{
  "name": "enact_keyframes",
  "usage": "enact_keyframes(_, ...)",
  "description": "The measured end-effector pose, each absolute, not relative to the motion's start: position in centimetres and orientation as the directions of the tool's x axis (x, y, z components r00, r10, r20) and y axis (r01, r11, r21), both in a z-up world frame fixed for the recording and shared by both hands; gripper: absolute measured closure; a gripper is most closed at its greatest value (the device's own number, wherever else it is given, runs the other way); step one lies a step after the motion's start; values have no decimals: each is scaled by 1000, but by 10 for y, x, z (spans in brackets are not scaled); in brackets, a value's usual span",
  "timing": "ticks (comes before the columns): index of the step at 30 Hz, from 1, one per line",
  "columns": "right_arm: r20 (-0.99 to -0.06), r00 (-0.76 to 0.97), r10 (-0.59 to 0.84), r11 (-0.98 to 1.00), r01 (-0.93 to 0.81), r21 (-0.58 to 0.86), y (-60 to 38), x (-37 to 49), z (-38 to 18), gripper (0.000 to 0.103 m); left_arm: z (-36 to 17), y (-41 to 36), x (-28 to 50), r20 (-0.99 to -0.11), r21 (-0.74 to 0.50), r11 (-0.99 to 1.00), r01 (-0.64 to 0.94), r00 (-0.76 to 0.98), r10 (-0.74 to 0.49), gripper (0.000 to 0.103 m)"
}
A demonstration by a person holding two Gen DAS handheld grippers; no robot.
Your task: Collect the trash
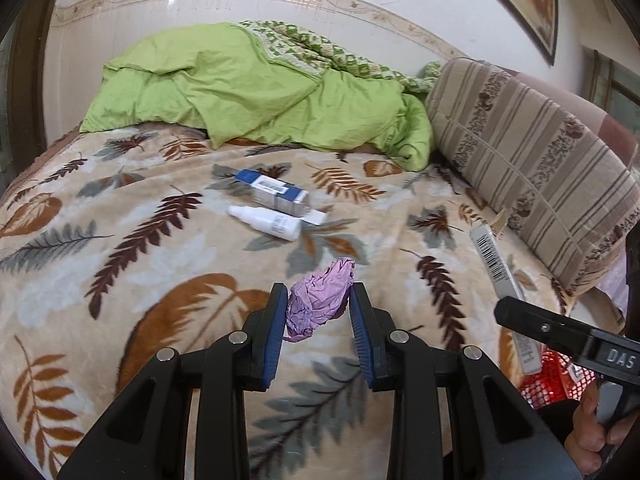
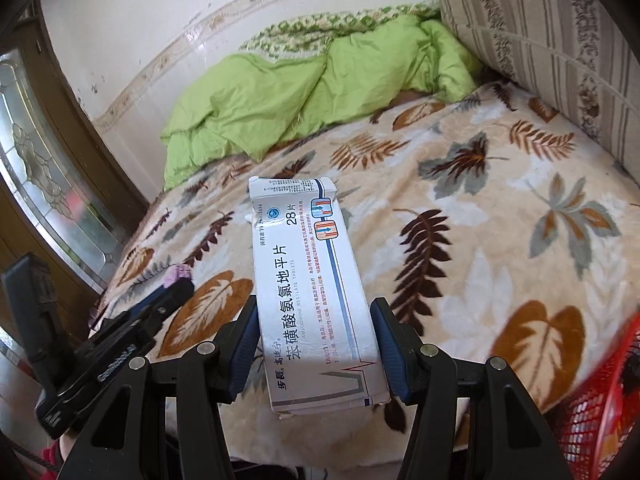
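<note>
My left gripper (image 1: 318, 289) is shut on a crumpled purple paper wad (image 1: 316, 308), held just above the leaf-patterned blanket (image 1: 120, 248). Farther back on the bed lie a blue-and-white carton (image 1: 276, 192) and a small white bottle (image 1: 266, 222). In the right wrist view, my right gripper (image 2: 315, 302) is shut on a long white tablet box (image 2: 304, 240), which sticks out forward over the bed. The same box (image 1: 494, 264) shows at the right edge of the left wrist view. The left gripper (image 2: 176, 290) with the purple wad (image 2: 178, 272) appears at the left of the right wrist view.
A red mesh basket (image 2: 600, 400) stands at the bed's near right corner, also visible as the basket (image 1: 548, 386) below the right gripper. A green duvet (image 1: 248, 92) is heaped at the back, a striped cushion (image 1: 528, 160) lines the right side, and a glazed wooden door (image 2: 48, 168) stands on the left.
</note>
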State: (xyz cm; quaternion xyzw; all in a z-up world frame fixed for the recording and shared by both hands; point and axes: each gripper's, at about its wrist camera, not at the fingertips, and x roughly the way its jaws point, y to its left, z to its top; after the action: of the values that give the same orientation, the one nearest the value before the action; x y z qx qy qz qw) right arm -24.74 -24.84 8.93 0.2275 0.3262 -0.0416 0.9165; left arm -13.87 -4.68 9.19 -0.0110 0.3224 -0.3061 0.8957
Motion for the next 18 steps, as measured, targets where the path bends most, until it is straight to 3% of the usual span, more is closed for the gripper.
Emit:
enact_keyframes(10,-581,811,69,856,251,452,-275,-304,104,44,116,-94,-198,-539,-216,696,685,511,-670,73)
enact_keyframes(18,-560,827,-58,813,364,454,-329,-370,120,44,142,-146,-254,-514,-213,549,808,386,-766,73)
